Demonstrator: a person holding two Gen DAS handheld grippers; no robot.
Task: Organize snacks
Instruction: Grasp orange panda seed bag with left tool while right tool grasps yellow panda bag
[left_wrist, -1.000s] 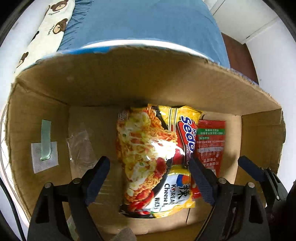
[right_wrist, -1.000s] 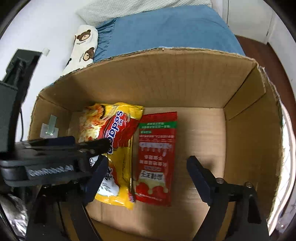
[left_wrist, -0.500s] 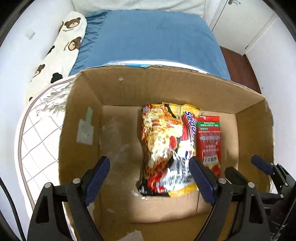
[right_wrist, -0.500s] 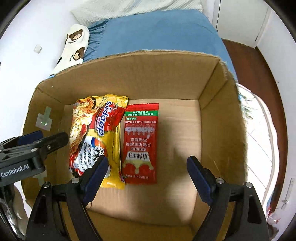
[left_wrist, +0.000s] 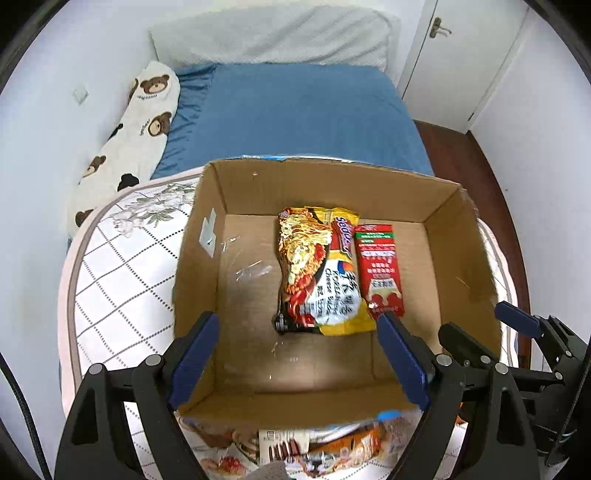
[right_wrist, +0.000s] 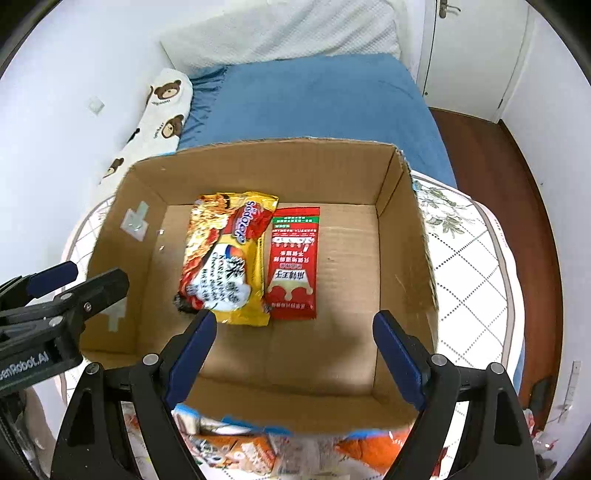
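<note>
Both grippers hang over the open cardboard box (left_wrist: 199, 236), pointing steeply down into it. The left gripper (left_wrist: 297, 356) has its jaws spread wide with nothing between them, and so does the right gripper (right_wrist: 293, 354). On the box floor a yellow noodle packet (right_wrist: 225, 258) lies flat, with a red sachet (right_wrist: 293, 262) just beside it on its right, edges touching. The box sits on a white quilted table cover (left_wrist: 118, 280) near a blue bed (left_wrist: 295, 114)

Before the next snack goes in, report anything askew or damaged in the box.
Little stands out. The noodle packet and red sachet lie flat, side by side, the noodle packet slightly tilted. The cardboard box has ragged top edges, a taped patch on its left wall and loose clear tape on its floor. No spill.
</note>
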